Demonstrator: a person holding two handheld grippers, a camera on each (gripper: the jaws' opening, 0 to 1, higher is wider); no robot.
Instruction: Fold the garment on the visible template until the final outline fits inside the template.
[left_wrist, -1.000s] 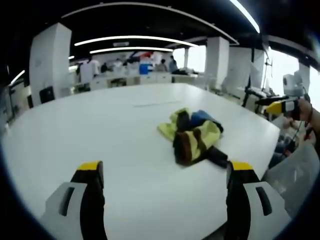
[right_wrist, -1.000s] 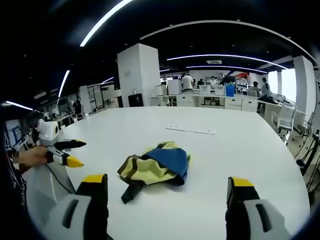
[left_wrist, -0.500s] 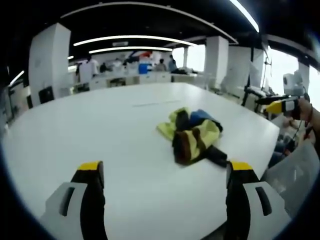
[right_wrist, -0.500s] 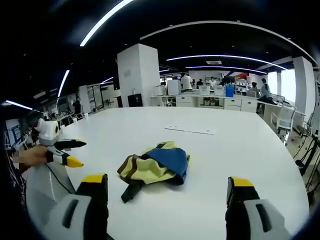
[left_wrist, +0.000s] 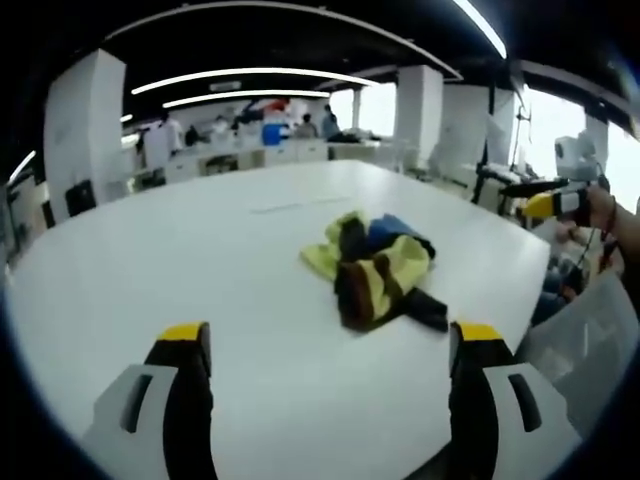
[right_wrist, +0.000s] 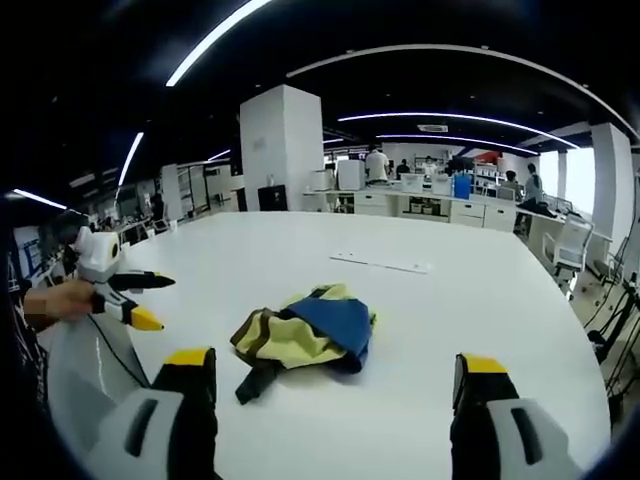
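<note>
Left gripper (left_wrist: 325, 345): two grey jaws with black pads and yellow tips, spread wide apart, nothing between them, held above the near edge of the table. In the right gripper view it (right_wrist: 135, 300) comes in from the left, grasped in a person's hand (right_wrist: 60, 300), jaws parted and empty.

Right gripper (right_wrist: 325, 365): same build, two jaws spread wide, grasping nothing, likewise held over the table edge. In the left gripper view it (left_wrist: 535, 197) appears at far right, held by a hand (left_wrist: 612, 205), its jaws apart.

Large white oval table (left_wrist: 150, 260): one. Bears the garment near its middle, and one thin pale strip (right_wrist: 382, 262) lying flat on the surface beyond the garment, well apart from it.

Crumpled garment of yellow, blue and dark brown fabric (left_wrist: 375, 270): one, in a loose heap, unfolded, ahead of both grippers and touched by neither. In the right gripper view the blue panel lies uppermost (right_wrist: 305, 333), with a dark strip of cloth trailing toward the camera at its left.

Containers: one clear plastic bag or bin (left_wrist: 585, 345) at the right margin of the left gripper view, beside the table edge; contents cannot be made out.

Background: white square pillar (right_wrist: 280, 150), one nearest; desks with several people, too small to count.
</note>
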